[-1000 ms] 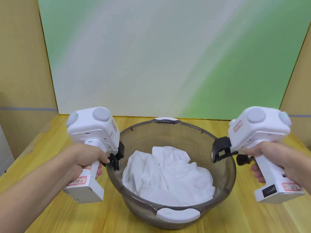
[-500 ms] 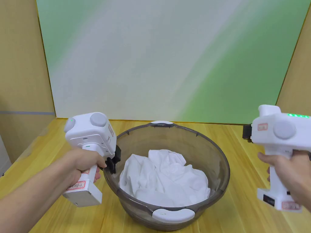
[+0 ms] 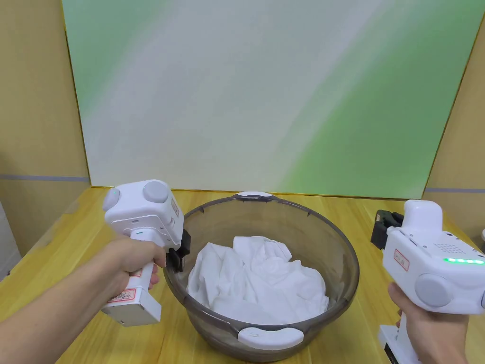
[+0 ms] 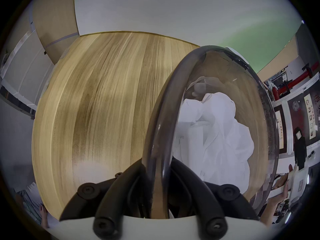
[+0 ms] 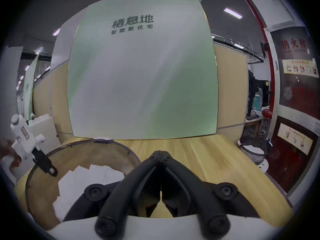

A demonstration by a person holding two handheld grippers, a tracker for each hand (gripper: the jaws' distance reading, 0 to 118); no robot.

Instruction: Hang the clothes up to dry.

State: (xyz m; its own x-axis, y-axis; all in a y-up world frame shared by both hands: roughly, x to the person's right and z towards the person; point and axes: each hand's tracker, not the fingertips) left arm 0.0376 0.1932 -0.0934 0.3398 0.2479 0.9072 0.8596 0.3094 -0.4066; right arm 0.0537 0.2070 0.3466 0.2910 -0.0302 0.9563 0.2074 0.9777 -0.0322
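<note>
My left gripper (image 4: pixel 158 164) clamps the smooth, smoky translucent rim of a round plastic basin (image 3: pixel 341 246), one jaw inside the wall and one outside. Inside the basin lies the crumpled white garment (image 3: pixel 258 279), soft and creased. My right gripper (image 5: pixel 161 154) hangs to the right of the basin, apart from it, its black jaws pressed together on nothing. The basin stands on a pale, streaky wooden table (image 3: pixel 350 213). Behind the basin rises a flat green-and-white panel (image 3: pixel 265 95).
</note>
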